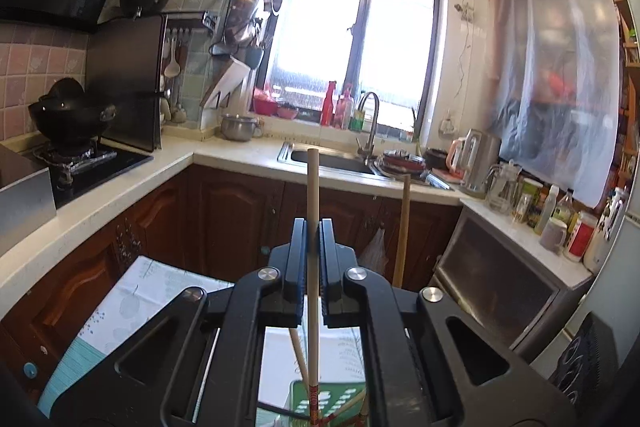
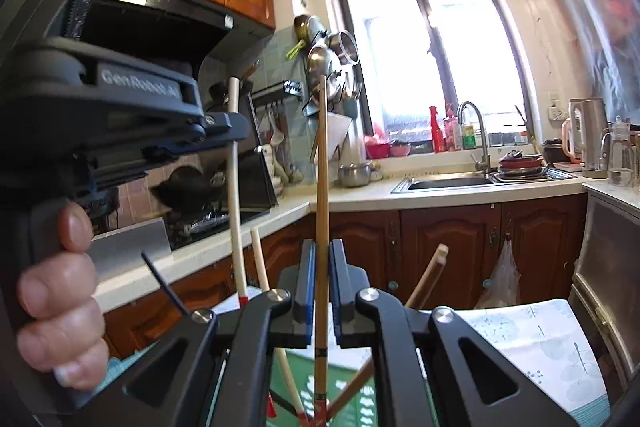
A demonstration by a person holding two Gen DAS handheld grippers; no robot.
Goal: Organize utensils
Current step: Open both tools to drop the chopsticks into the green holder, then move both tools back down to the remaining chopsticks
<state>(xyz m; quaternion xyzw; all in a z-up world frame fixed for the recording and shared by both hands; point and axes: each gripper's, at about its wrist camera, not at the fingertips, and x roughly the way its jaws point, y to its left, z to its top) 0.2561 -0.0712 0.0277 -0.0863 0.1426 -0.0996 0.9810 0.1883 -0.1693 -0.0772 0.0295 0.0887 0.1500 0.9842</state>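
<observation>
Each gripper pinches one chopstick upright, long axis running twelve to six: the pale chopstick [image 1: 313, 211] in the left gripper [image 1: 314, 227], the darker chopstick [image 2: 321, 195] in the right gripper [image 2: 321, 247]. Both tips point into the green holder [image 2: 348, 391] at six, where other sticks lean.
</observation>
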